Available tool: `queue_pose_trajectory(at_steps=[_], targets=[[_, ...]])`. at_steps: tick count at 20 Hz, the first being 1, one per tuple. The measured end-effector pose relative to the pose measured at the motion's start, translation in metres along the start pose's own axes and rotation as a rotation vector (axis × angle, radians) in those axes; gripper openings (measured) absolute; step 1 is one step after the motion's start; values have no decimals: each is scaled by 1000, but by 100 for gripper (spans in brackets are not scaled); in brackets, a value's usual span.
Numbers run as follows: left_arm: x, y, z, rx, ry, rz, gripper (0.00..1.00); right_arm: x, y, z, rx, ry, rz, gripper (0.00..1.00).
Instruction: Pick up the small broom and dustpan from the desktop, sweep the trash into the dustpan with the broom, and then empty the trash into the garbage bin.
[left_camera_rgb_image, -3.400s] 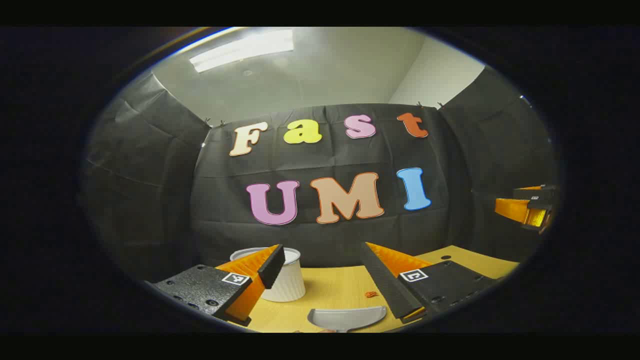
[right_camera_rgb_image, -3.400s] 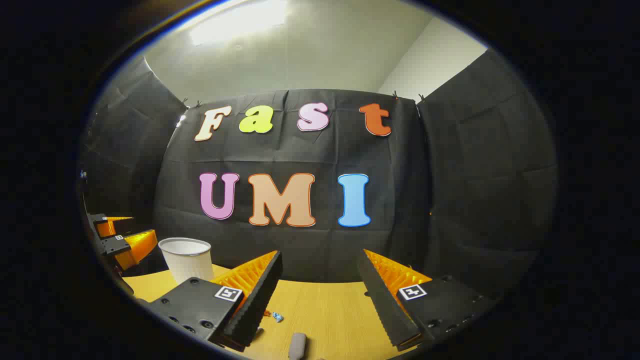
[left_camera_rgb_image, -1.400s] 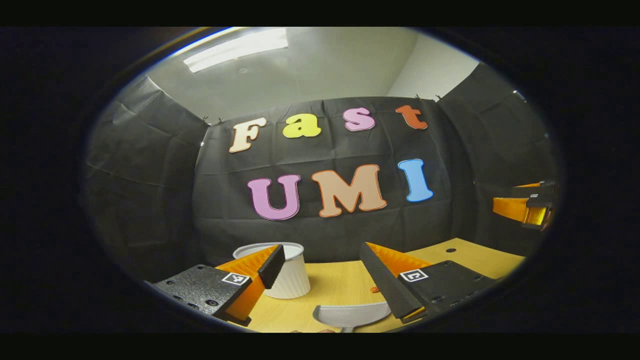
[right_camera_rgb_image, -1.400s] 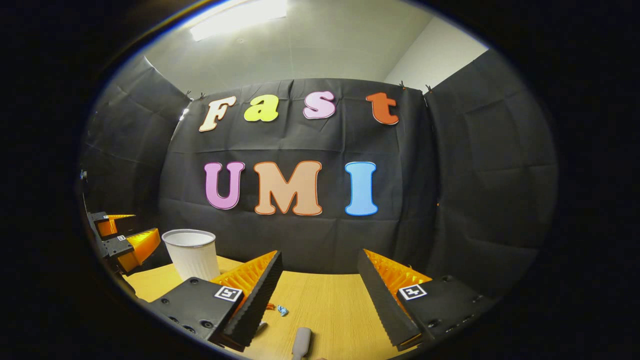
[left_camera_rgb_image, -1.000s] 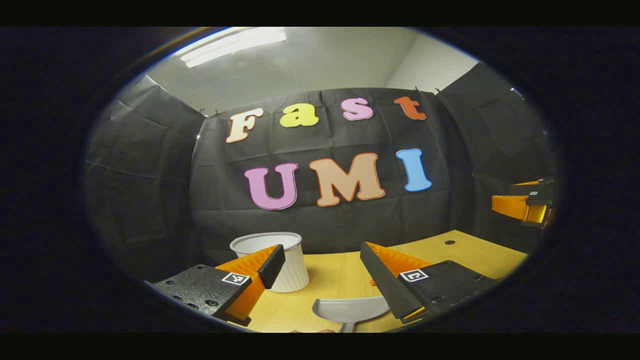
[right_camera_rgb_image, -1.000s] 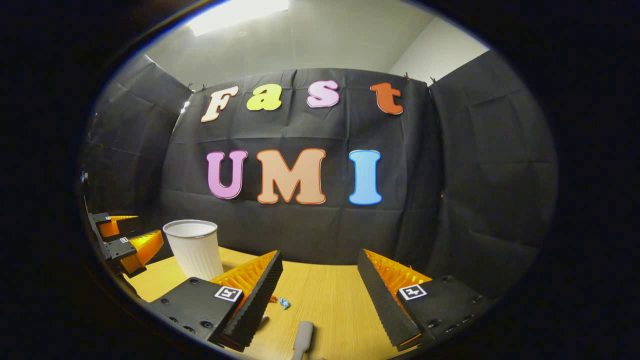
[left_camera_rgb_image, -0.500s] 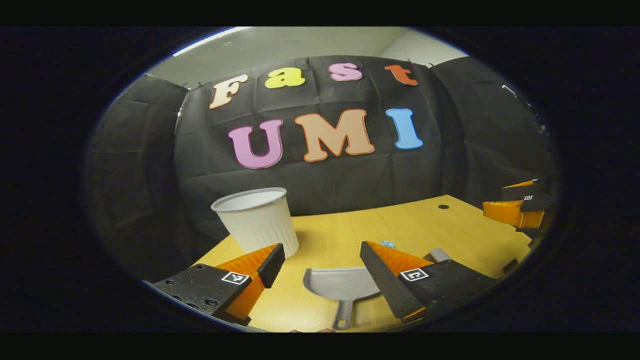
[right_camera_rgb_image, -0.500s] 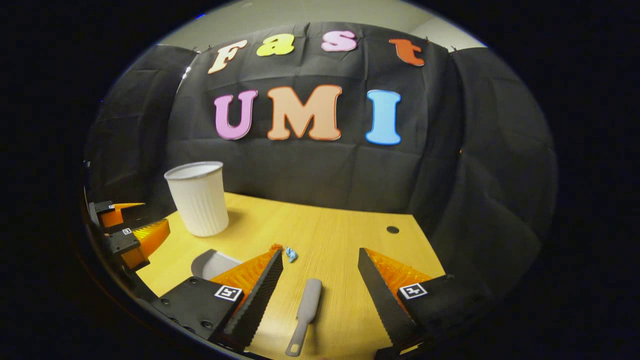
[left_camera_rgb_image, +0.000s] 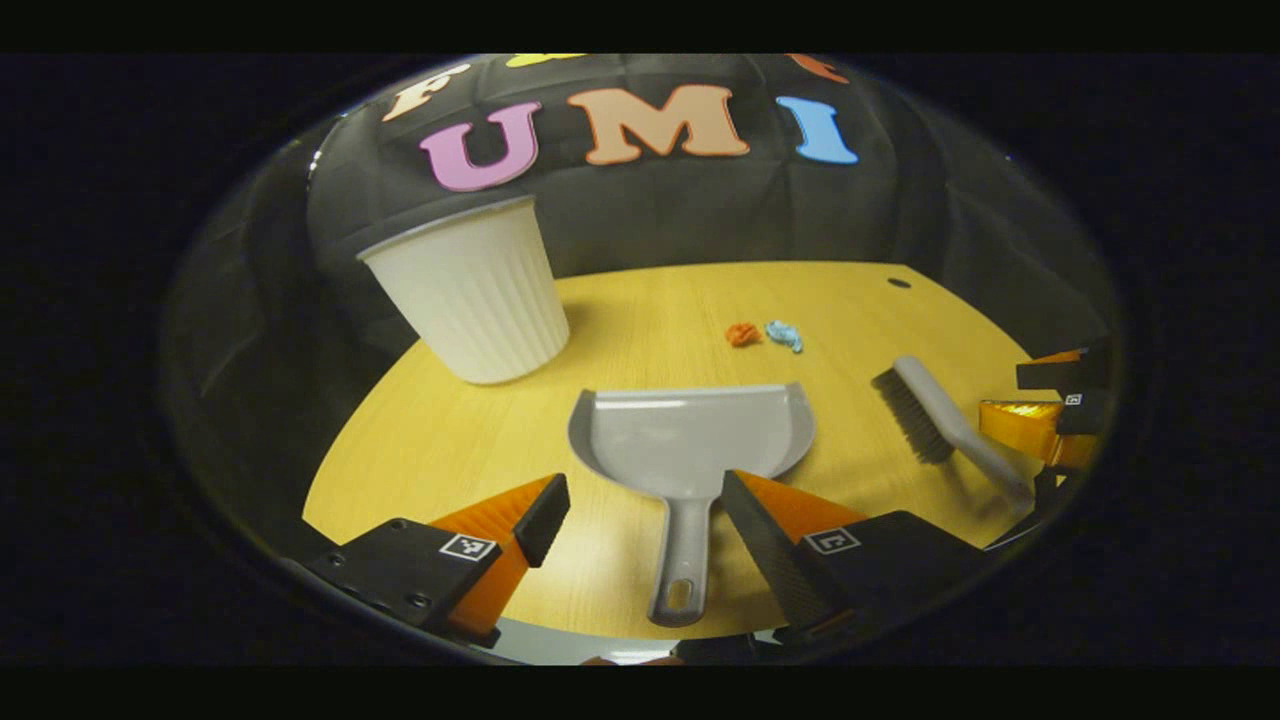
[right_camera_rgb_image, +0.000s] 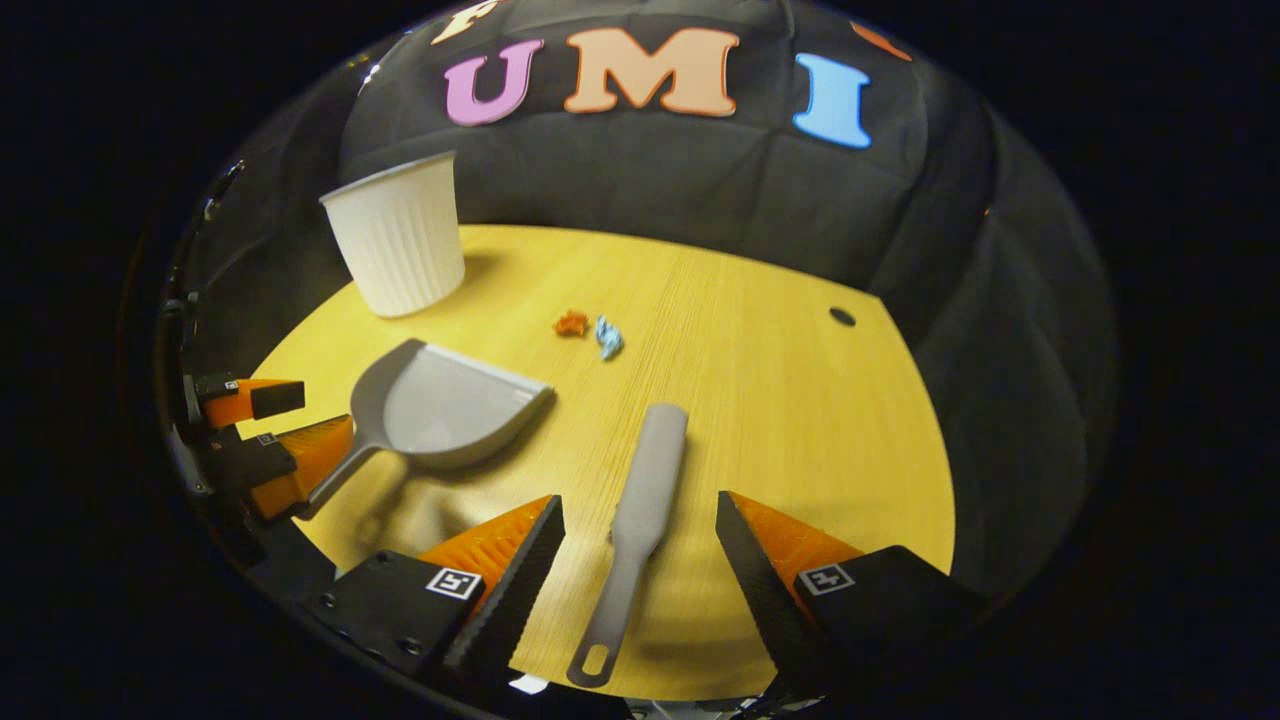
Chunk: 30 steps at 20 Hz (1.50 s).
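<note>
Left tongs (left_camera_rgb_image: 645, 490) wide apart above the handle of the grey dustpan (left_camera_rgb_image: 690, 440), not touching it. Right tongs (right_camera_rgb_image: 640, 512) likewise wide, astride the handle of the small broom (right_camera_rgb_image: 640, 500). Both tools lie flat on the desk (right_camera_rgb_image: 780, 400); trash scraps (right_camera_rgb_image: 590, 330) beyond them; white bin (right_camera_rgb_image: 396, 247) far left.

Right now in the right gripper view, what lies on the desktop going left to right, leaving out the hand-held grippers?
White garbage bin → grey dustpan → orange scrap → blue scrap → small broom → dark hole in the desktop.
</note>
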<state>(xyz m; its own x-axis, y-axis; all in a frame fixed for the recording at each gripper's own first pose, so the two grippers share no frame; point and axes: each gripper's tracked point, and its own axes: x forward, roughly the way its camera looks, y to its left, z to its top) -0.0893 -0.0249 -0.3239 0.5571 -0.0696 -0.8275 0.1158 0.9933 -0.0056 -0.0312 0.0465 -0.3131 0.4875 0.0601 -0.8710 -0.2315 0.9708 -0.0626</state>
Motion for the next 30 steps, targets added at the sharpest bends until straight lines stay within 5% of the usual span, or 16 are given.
queue_pose_trajectory(at_steps=[6,10,12,13,15,21,24,30], targets=[[8,-7,-38,24,177,-32,96,29,2,-48,-21,293,4,98],[6,-11,-54,38,278,-55,90,40,2,-51,-57,360,5,75],[6,-17,-52,29,276,-84,70,42,-5,-50,-85,351,-21,51],[6,-17,-56,29,301,-84,49,41,-10,-48,-116,341,-29,36],[4,-14,-55,51,317,-81,32,42,-16,-48,-190,315,-29,25],[5,-19,-42,60,240,-84,24,42,-39,-22,-183,165,40,18],[4,-4,-32,178,213,-38,24,37,-59,17,-163,88,61,17],[26,3,-2,265,199,-98,26,64,-84,113,-178,24,-14,17]])
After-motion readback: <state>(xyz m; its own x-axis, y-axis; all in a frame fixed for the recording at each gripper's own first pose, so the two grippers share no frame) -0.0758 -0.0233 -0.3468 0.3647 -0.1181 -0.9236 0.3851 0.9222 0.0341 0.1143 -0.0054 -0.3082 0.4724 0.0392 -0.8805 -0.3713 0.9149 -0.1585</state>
